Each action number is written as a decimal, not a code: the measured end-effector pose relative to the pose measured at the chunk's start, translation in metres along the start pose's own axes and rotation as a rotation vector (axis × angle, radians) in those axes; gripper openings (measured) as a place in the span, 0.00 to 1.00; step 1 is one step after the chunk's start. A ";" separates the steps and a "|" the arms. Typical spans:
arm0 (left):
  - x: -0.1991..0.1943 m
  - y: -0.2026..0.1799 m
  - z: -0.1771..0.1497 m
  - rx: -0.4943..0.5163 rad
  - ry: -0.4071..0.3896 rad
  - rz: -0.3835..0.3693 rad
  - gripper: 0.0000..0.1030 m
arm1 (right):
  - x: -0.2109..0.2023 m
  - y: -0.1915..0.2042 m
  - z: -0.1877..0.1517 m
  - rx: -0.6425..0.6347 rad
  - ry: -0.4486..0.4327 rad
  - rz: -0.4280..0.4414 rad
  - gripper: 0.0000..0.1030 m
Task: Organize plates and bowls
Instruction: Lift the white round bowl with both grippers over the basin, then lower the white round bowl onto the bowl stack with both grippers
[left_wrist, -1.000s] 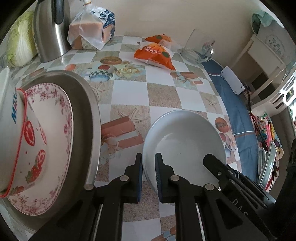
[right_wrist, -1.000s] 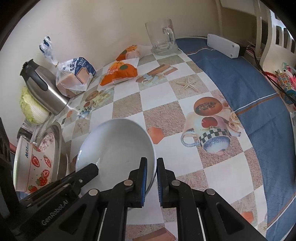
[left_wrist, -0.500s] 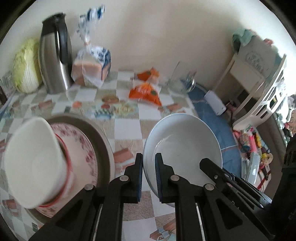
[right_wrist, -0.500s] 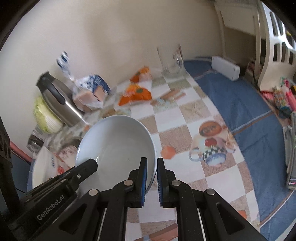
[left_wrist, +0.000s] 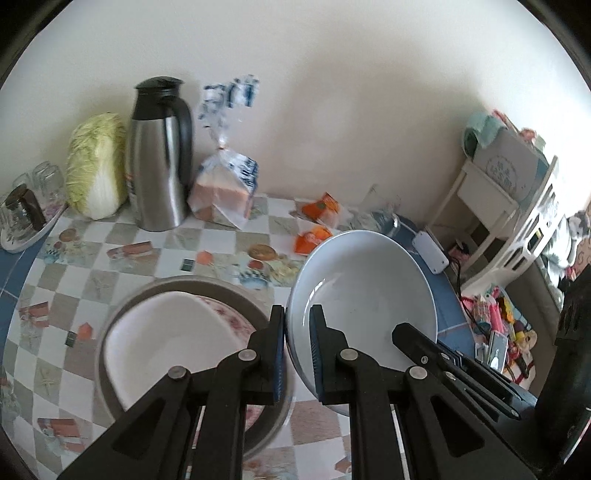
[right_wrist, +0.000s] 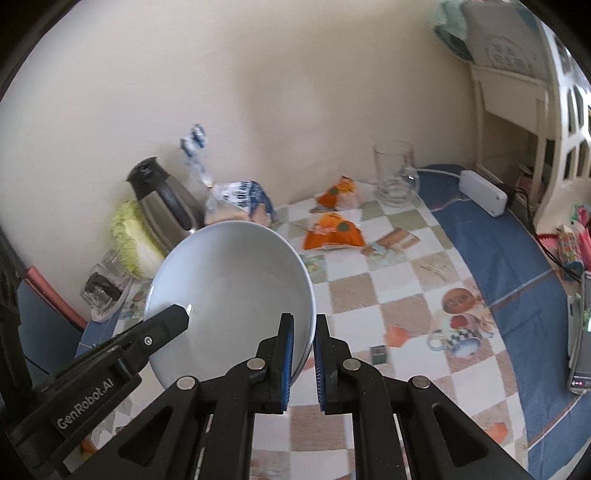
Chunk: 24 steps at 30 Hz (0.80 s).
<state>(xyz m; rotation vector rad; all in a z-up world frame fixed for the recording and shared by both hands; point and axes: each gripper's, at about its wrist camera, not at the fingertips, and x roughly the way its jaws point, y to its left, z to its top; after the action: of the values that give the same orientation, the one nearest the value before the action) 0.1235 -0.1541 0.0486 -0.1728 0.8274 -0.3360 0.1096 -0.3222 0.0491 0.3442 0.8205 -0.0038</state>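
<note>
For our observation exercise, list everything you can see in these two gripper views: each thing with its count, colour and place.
White bowl: 1, held up by both grippers.
Stack: grey plate, floral plate, white bowl, table left.
Flask: 1, steel, by wall.
Cabbage: 1, green, left of flask.
Bread bag: 1, right of flask.
Snack packets: 2, orange, mid-table.
Glass mug: 1, clear, far right.
Left gripper: black, shut on bowl rim.
Right gripper: black, shut on opposite rim.

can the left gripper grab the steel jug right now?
Probably not: the left gripper is shut on the white bowl's rim, shared with the right gripper. The jug stands unobstructed by the wall.
</note>
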 end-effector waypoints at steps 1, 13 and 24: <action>-0.002 0.005 0.000 -0.010 -0.003 -0.002 0.13 | 0.000 0.006 0.000 -0.006 -0.002 0.007 0.11; -0.028 0.068 0.008 -0.112 -0.040 0.020 0.13 | 0.014 0.070 -0.004 -0.060 0.018 0.094 0.11; -0.019 0.107 0.001 -0.180 0.027 0.058 0.13 | 0.039 0.103 -0.015 -0.112 0.078 0.102 0.11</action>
<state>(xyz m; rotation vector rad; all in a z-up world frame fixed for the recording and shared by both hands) 0.1357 -0.0476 0.0326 -0.3117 0.8877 -0.2096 0.1394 -0.2154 0.0424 0.2815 0.8752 0.1514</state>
